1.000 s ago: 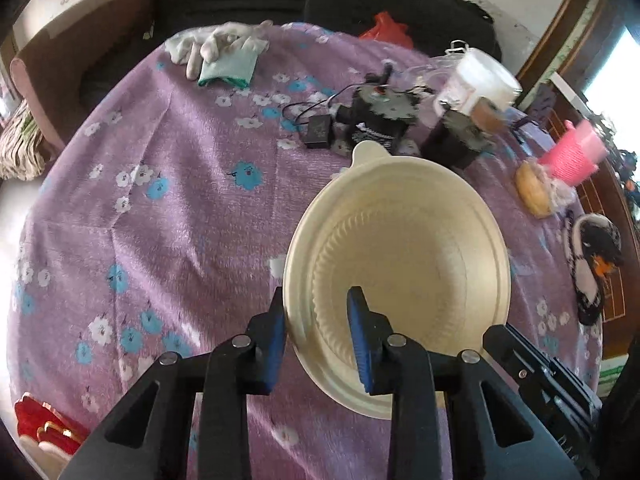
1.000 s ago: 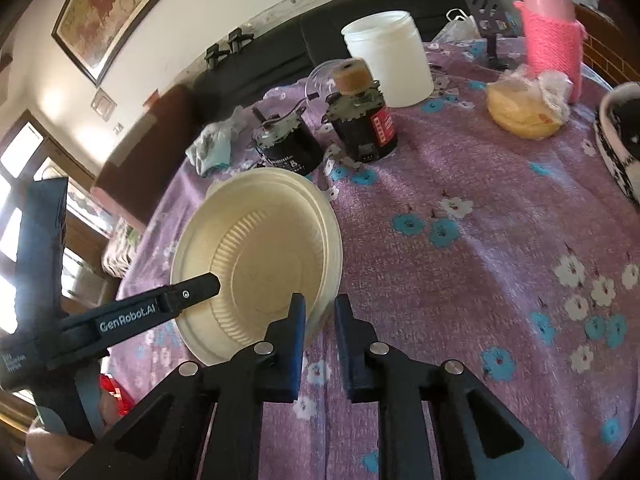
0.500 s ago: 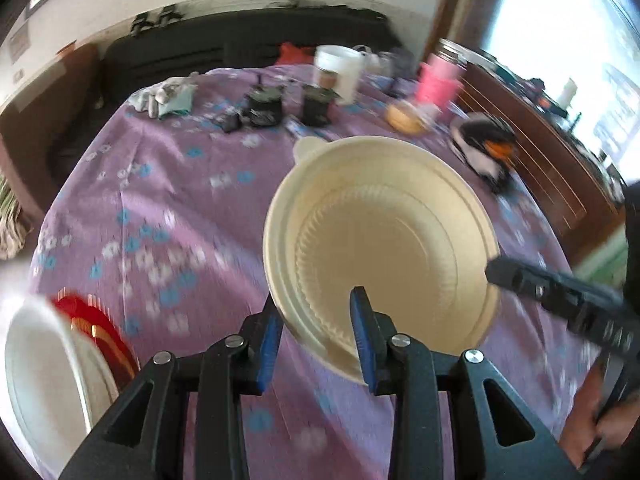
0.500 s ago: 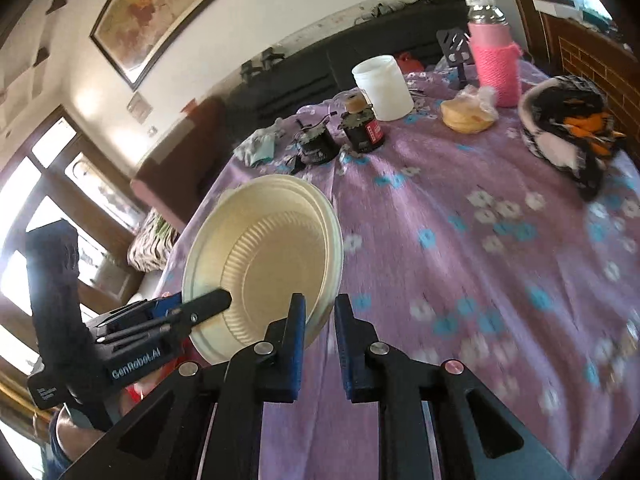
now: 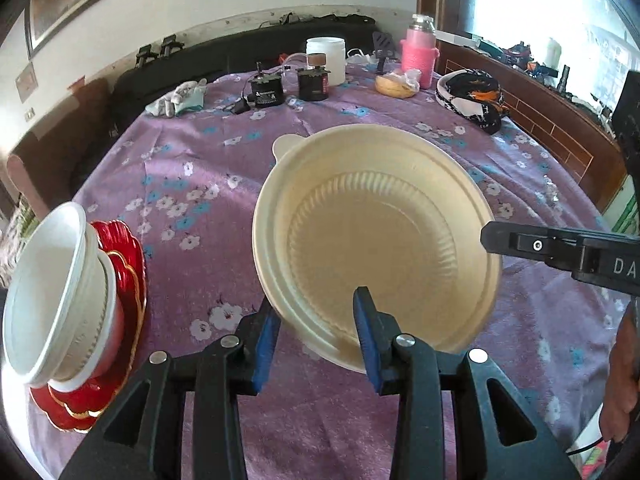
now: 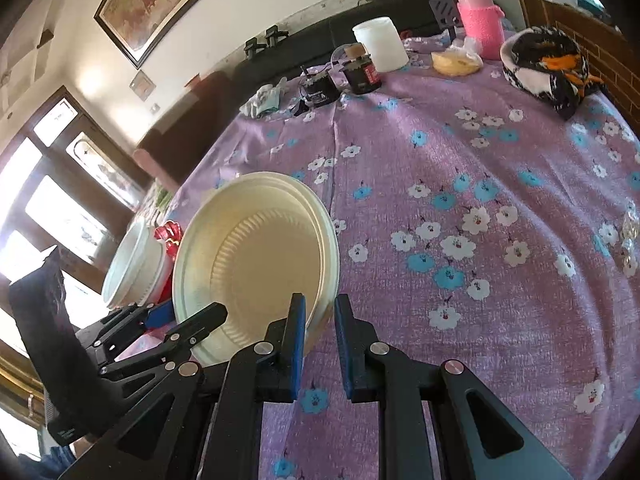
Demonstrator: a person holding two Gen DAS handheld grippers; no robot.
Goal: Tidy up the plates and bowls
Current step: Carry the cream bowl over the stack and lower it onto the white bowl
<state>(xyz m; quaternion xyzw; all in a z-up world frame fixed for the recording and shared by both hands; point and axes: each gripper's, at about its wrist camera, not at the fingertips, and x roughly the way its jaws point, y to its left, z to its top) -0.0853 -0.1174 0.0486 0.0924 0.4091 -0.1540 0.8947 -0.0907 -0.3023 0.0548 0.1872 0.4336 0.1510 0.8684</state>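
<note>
Both grippers hold a cream bowl (image 5: pixel 376 248) tilted above the purple flowered tablecloth (image 5: pixel 192 184). My left gripper (image 5: pixel 316 312) straddles its near rim, one pad outside the wall and one inside, and its jaws are opening. In the right wrist view the right gripper (image 6: pixel 320 316) is shut on the rim of the cream bowl (image 6: pixel 256 256), with the left gripper (image 6: pixel 188 316) on the opposite edge. Nested white bowls (image 5: pixel 52 292) stand on red plates (image 5: pixel 126 264) at the table's left edge, just left of the cream bowl. The white bowls (image 6: pixel 132 268) also show in the right wrist view.
Along the far side of the table stand a white jar (image 5: pixel 326 60), a pink bottle (image 5: pixel 418 56), two black devices (image 5: pixel 268 90), gloves (image 5: pixel 178 98), a bagged bun (image 5: pixel 396 84) and a black-and-white cloth item (image 5: pixel 472 96). A person's hand (image 5: pixel 620 400) is at the right edge.
Both grippers have carried the cream bowl back from the far clutter toward the near left of the table. The white bowls on red plates have come into view.
</note>
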